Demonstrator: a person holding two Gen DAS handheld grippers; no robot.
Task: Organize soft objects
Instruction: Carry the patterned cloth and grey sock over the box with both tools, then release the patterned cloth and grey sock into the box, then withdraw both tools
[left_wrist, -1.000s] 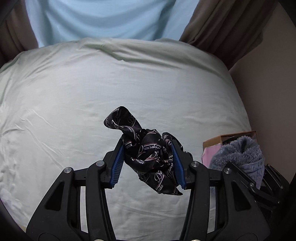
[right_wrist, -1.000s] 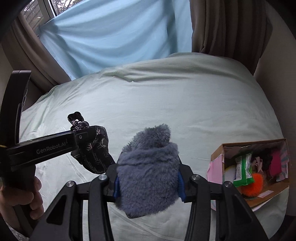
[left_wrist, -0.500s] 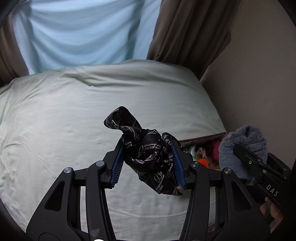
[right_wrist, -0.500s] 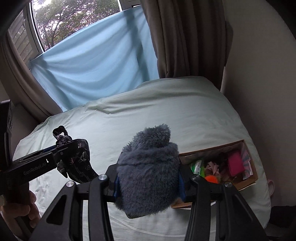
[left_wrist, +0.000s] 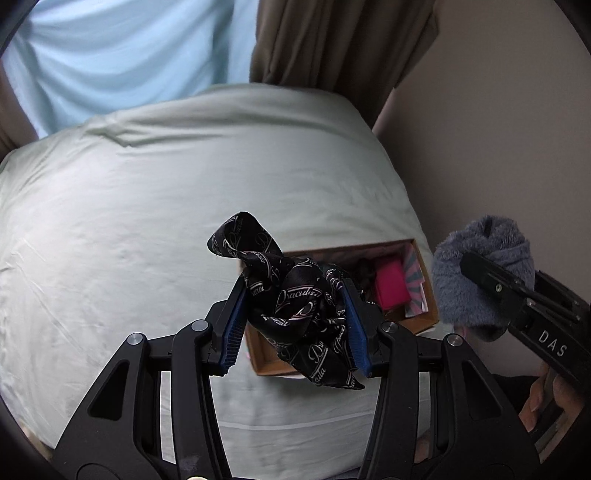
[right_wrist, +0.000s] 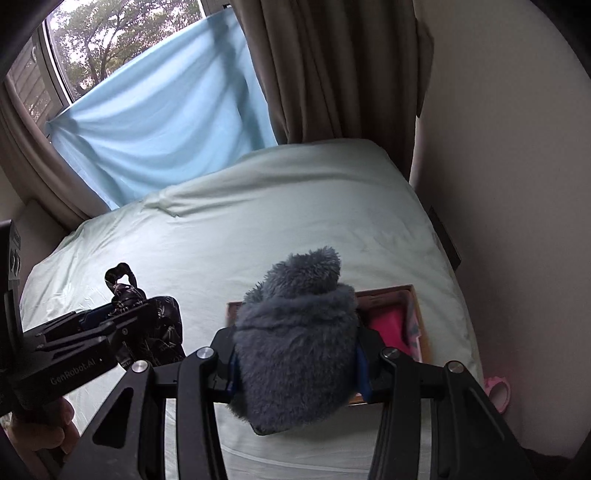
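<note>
Both grippers are full: my left gripper (left_wrist: 295, 325) squeezes the black scarf (left_wrist: 295, 306) right above the cardboard box (left_wrist: 424, 317), and my right gripper (right_wrist: 295, 362) squeezes the fluffy gray sock (right_wrist: 295, 350) above that box too. I think two drops are left, since pink things (left_wrist: 391, 284) already lie inside the box.

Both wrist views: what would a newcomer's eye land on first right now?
The black printed scarf bunched in the left gripper, in front of the open cardboard box on the bed. Next, the fuzzy grey-blue cloth clamped in the right gripper.
</note>
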